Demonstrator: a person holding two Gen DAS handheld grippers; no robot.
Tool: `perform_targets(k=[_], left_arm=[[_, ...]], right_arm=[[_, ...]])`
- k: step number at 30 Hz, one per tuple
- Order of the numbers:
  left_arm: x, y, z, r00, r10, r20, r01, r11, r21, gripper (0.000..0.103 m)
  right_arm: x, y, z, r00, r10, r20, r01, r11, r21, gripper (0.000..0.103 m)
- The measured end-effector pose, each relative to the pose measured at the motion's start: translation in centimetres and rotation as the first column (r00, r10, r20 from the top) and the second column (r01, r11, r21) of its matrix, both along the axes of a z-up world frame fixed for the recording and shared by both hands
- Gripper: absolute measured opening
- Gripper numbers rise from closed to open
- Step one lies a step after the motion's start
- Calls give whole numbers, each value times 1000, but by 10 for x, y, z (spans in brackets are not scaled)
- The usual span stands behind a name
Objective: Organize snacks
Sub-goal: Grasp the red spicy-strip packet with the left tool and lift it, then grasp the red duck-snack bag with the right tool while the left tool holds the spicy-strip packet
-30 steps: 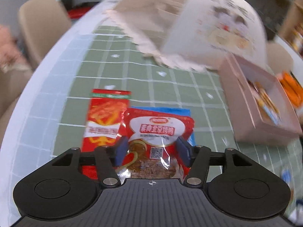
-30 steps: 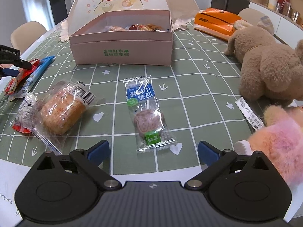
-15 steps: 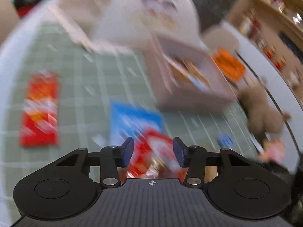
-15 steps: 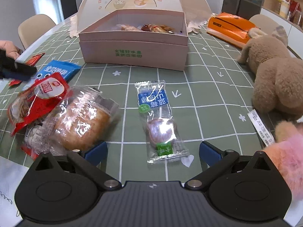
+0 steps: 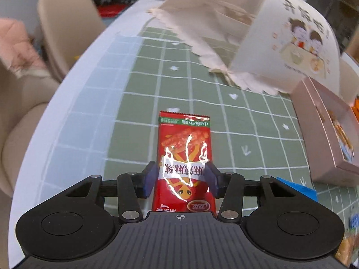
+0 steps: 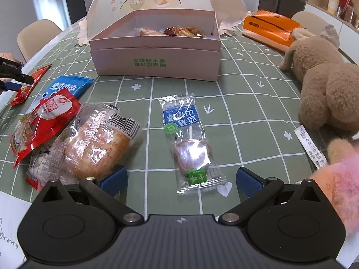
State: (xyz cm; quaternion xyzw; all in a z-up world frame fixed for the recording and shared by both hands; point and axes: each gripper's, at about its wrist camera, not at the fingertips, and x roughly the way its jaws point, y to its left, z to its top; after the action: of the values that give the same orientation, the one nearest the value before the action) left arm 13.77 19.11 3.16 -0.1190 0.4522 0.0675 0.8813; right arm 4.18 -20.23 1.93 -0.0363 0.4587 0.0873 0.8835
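My left gripper [image 5: 180, 180] has its jaws on either side of a long red snack packet [image 5: 185, 157] that lies on the green checked tablecloth; the pads touch its edges. That packet also shows at the far left of the right wrist view [image 6: 29, 85], with the left gripper beside it. My right gripper [image 6: 180, 179] is open and empty, low over a wrapped lollipop [image 6: 190, 143]. A wrapped bun [image 6: 96, 145], a red-and-white packet [image 6: 44, 121] and a blue packet [image 6: 65, 87] lie to its left. The open pink box [image 6: 154, 60] holds several snacks.
A brown plush dog [image 6: 323, 85] and a pink plush toy [image 6: 341, 183] sit at the right. An orange box [image 6: 271, 29] lies behind them. The box's raised lid [image 5: 258, 33] stands over the table at the back. Chairs [image 5: 67, 27] stand at the left table edge.
My left gripper dropped the red-and-white packet onto the pile beside the bun, swung back left and closed around the long red packet. The right gripper stayed open and edged closer to the lollipop.
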Motion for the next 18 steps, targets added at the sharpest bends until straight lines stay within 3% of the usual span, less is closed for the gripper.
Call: perform_targets(k=[7, 11, 14, 16, 18], left_arm=[[21, -31, -6, 997, -78, -11, 78, 991, 107, 60], [15, -44, -7, 991, -136, -13, 136, 986, 95, 59], [1, -58, -6, 978, -205, -24, 206, 973, 105, 58], [-11, -65, -5, 974, -227, -27, 228, 970, 79, 57], [-27, -72, -2, 968, -247, -36, 249, 968, 44, 56]], right_arm=[[-6, 1, -1, 999, -32, 22, 32, 999, 5, 103], [-5, 0, 0, 999, -33, 13, 33, 999, 1, 103], [3, -1, 3, 999, 27, -26, -27, 1000, -7, 103], [9, -3, 9, 998, 25, -50, -26, 1000, -12, 94], [8, 1, 22, 999, 33, -2, -33, 999, -20, 94]])
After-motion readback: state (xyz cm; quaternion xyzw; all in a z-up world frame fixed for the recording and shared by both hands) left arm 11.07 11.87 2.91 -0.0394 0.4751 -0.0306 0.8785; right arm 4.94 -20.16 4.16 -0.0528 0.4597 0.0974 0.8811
